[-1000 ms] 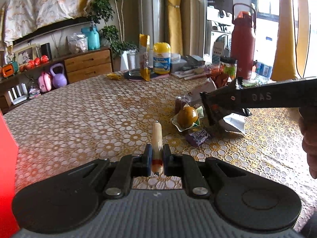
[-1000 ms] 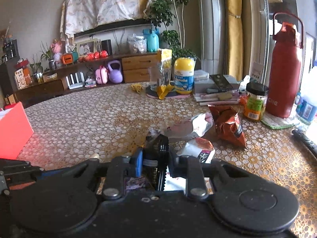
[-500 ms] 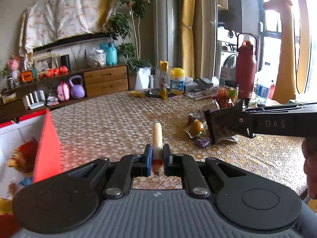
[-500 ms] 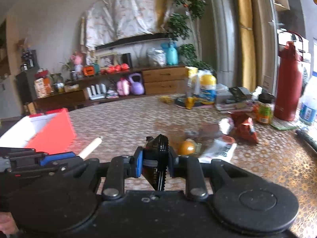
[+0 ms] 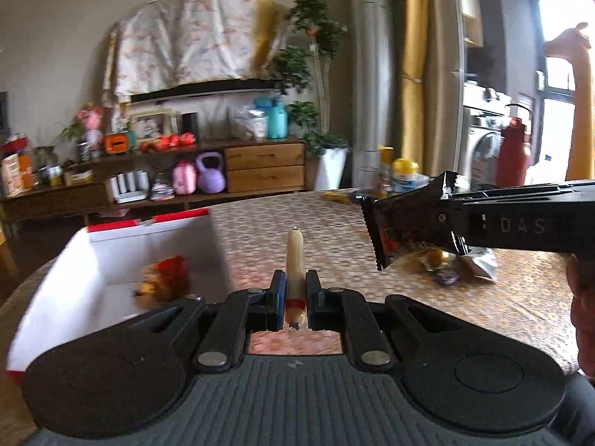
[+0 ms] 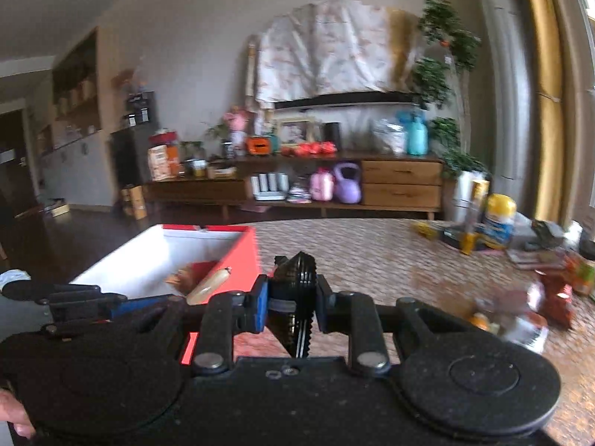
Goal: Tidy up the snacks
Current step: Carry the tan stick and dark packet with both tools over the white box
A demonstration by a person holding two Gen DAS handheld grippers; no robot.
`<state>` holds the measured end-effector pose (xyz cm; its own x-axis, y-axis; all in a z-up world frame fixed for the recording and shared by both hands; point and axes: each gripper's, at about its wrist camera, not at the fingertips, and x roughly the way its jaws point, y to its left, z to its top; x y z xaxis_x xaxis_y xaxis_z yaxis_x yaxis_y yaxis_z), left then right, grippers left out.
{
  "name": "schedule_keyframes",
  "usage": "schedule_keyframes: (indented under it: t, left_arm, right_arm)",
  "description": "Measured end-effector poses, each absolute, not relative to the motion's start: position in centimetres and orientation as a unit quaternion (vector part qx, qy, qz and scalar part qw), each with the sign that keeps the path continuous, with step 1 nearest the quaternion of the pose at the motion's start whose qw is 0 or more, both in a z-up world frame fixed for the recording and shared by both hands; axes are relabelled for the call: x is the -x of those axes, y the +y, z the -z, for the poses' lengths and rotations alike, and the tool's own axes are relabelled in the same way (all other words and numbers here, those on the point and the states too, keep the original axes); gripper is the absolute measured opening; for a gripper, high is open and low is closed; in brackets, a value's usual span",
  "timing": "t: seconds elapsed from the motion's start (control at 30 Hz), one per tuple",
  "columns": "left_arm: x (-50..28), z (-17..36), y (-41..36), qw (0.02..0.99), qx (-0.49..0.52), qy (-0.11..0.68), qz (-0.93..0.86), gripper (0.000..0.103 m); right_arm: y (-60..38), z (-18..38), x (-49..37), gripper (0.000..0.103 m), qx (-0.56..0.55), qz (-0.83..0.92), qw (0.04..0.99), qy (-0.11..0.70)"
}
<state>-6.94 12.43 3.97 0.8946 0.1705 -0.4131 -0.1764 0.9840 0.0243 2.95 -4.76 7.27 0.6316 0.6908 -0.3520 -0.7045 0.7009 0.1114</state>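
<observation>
Both my grippers have swung away from the snack pile toward the box since a second ago, when only a red edge of that box showed at the left of my left camera; their loads are unchanged.

Through the left wrist camera, my left gripper (image 5: 295,295) is clamped tight on a sausage stick (image 5: 295,264), which points straight ahead between the blue pads. The red-and-white box (image 5: 156,223) sits just ahead and to the left on the lace tablecloth (image 5: 427,312), with a red-and-yellow snack (image 5: 165,278) lying blurred on its floor. My right gripper (image 5: 438,219) reaches in from the right, pinching a black snack packet (image 5: 405,230) with a serrated edge. Beyond it the remaining snacks (image 5: 457,265) lie on the cloth, well apart from the box.

Through the right wrist camera, my right gripper (image 6: 292,306) is closed on the black snack packet (image 6: 295,312), its crimped end standing edge-on between the pads. At the left, my left gripper (image 6: 148,303) holds the sausage stick (image 6: 208,286) over the near edge of the box (image 6: 241,256). The remaining snacks (image 6: 520,316) are a blur at the right.
</observation>
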Motion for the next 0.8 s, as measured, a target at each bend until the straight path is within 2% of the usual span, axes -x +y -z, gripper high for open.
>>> schedule_keyframes:
  t: [0.4, 0.8]
  left_arm:
    - [10.0, -5.5, 18.3, 0.967, 0.019, 0.198, -0.159, 0.011]
    - [9.6, -6.5, 22.5, 0.961, 0.017, 0.203, -0.189, 0.011]
  right_arm:
    - [1.5, -9.1, -1.4, 0.023, 0.036, -0.451, 0.874, 0.177]
    - [6.6, -9.6, -1.0, 0.023, 0.058, -0.478, 0.859, 0.175]
